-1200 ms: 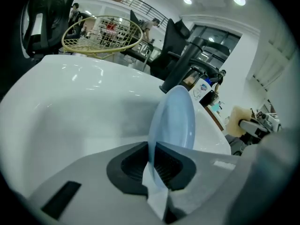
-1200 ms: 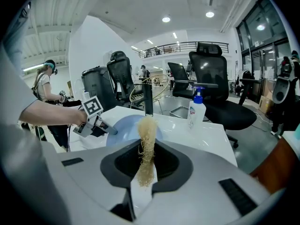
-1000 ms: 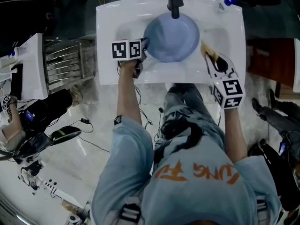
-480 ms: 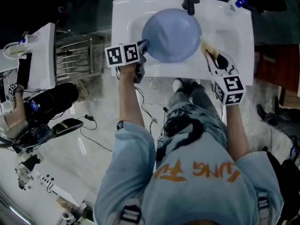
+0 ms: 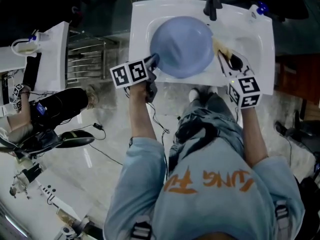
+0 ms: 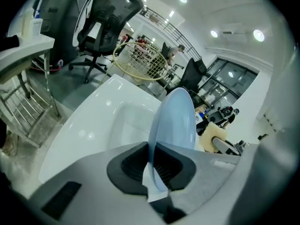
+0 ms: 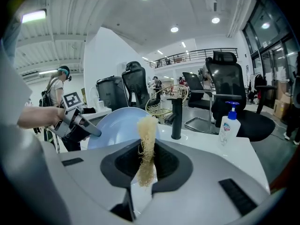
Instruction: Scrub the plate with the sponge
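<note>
Plate (image 5: pixel 182 46) is over the sink (image 5: pixel 265 59) basin, tilted, its face toward the right gripper (image 5: pixel 222 54). Left gripper (image 5: pixel 153 60) is clamped on its left rim, near the sink's front edge. Sponge (image 5: pixel 218 46), pinched in the right gripper, is just off the plate's right rim. The scrub stroke should go leftward across the face.

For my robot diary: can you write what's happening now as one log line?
left tongs: shut on plate rim | right tongs: shut on sponge | plate: held over sink | sponge: beside plate's right edge
</note>
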